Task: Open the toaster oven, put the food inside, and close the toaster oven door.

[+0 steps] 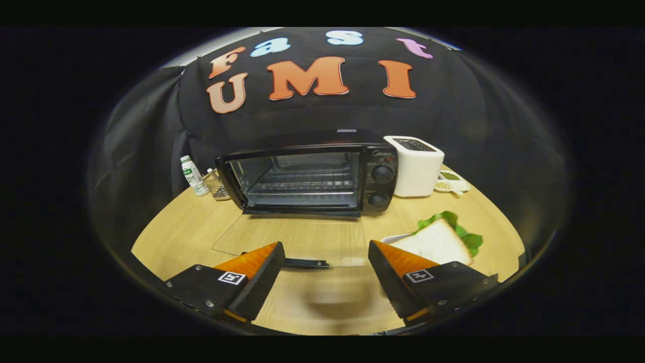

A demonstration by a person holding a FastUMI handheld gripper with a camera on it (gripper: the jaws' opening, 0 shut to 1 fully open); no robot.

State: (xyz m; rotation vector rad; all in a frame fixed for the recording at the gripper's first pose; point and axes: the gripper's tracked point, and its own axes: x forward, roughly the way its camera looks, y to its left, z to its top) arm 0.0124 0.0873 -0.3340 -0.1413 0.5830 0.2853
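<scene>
Toaster oven glass door flat; tongs spread.

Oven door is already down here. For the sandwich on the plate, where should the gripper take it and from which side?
Probably across the two long edges of the bread slice, coming from above and the near side. The sandwich lies flat on the plate just beyond the right finger, with lettuce sticking out at the far side, so the near edges are cleaner to pinch. The gripper is open, holding nothing.
</scene>
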